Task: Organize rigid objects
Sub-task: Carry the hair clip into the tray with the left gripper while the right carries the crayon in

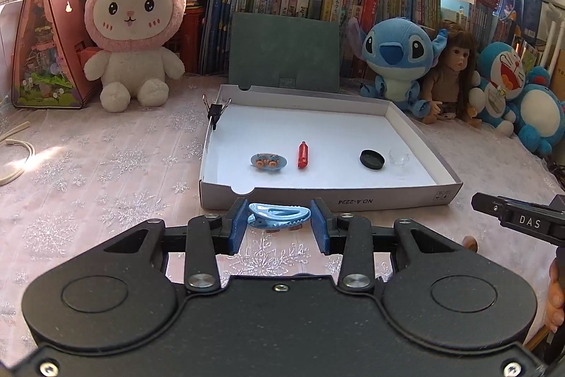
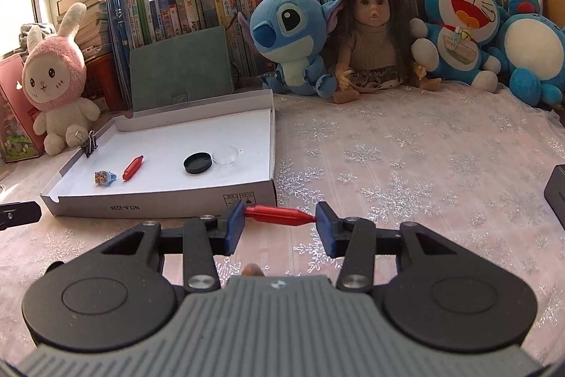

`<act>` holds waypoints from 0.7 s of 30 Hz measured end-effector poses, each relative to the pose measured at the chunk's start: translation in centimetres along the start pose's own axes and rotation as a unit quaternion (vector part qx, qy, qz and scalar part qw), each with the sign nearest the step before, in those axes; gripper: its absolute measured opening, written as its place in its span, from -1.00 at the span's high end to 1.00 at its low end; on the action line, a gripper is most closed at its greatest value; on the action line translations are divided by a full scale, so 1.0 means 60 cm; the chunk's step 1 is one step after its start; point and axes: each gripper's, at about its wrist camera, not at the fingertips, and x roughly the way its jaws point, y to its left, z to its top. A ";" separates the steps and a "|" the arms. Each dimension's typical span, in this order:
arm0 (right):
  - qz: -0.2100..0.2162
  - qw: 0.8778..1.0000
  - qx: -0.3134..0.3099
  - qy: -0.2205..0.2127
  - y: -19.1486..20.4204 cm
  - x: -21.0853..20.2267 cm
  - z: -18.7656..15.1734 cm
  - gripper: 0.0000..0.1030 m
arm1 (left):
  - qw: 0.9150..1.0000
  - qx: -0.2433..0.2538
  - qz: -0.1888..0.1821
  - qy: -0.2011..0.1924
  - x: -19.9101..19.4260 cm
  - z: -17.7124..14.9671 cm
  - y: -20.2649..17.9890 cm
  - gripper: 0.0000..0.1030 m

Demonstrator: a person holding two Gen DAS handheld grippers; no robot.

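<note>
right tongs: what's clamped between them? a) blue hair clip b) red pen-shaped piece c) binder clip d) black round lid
b: in the right wrist view the right tongs grip a red pen-shaped piece end to end between the blue pads, in front of the white box; the blue hair clip sits in the left tongs.

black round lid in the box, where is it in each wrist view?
Left wrist: black lid sits right of centre in the white box, just left of the clear dome.
Right wrist: black lid sits left of centre, again left of the clear dome.
Shared landmark: the binder clip on the box's left wall.
</note>
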 end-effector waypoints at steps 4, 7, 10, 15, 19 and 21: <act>0.016 1.000 0.015 0.020 0.001 0.021 0.036 0.05 | 1.000 -0.003 -0.008 0.006 0.019 0.048 0.004 0.29; 0.027 0.999 0.018 0.039 0.007 0.045 0.065 0.05 | 1.000 -0.006 -0.007 0.013 0.040 0.080 0.006 0.29; 0.036 0.997 0.021 0.060 0.014 0.069 0.090 0.05 | 0.999 -0.016 -0.008 0.029 0.068 0.105 0.011 0.29; 0.051 0.994 0.009 0.095 0.039 0.114 0.129 0.05 | 0.997 -0.035 -0.015 0.065 0.126 0.137 0.019 0.29; 0.053 0.992 -0.029 0.115 0.074 0.150 0.149 0.04 | 0.995 -0.035 0.010 0.088 0.179 0.152 0.018 0.29; 0.052 0.990 -0.049 0.123 0.093 0.165 0.150 0.04 | 0.995 -0.033 0.018 0.097 0.199 0.156 0.019 0.29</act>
